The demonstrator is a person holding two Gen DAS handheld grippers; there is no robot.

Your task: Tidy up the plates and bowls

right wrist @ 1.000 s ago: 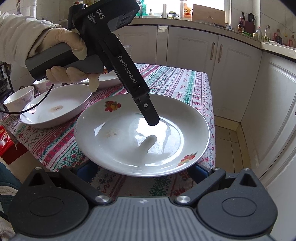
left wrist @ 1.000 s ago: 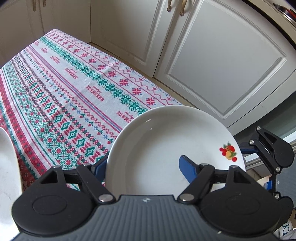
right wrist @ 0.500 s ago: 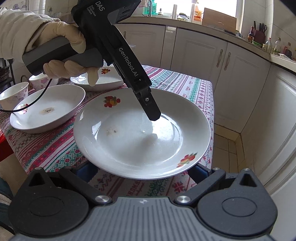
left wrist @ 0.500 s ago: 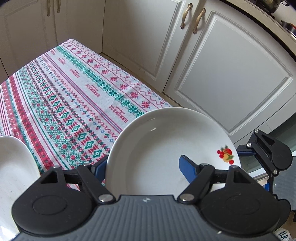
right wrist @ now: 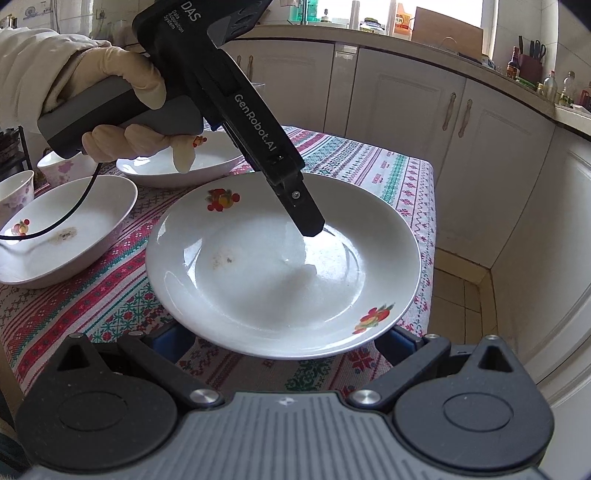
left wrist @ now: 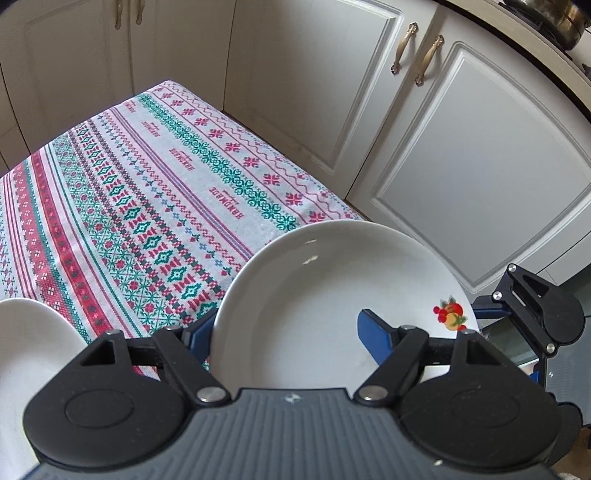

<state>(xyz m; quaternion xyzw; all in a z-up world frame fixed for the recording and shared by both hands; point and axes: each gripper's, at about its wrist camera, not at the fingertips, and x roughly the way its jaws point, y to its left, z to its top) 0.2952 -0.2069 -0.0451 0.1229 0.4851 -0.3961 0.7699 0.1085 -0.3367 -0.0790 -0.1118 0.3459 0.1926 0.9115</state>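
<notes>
- A tabletop covered by a red, green and white cross-stitch patterned tablecloth [left wrist: 155, 206] is seen in both views.
- Cream panelled cabinet doors [left wrist: 472, 177] with curved brass handles [left wrist: 404, 46] are set along the walls.
- A pale stone countertop [right wrist: 509, 79] is crowded with bottles and a dark knife block [right wrist: 530, 64].
- Daylight is admitted through a bright window [right wrist: 388, 11].
- Beige floor tiles [right wrist: 461, 291] are visible beside the tabletop.
</notes>
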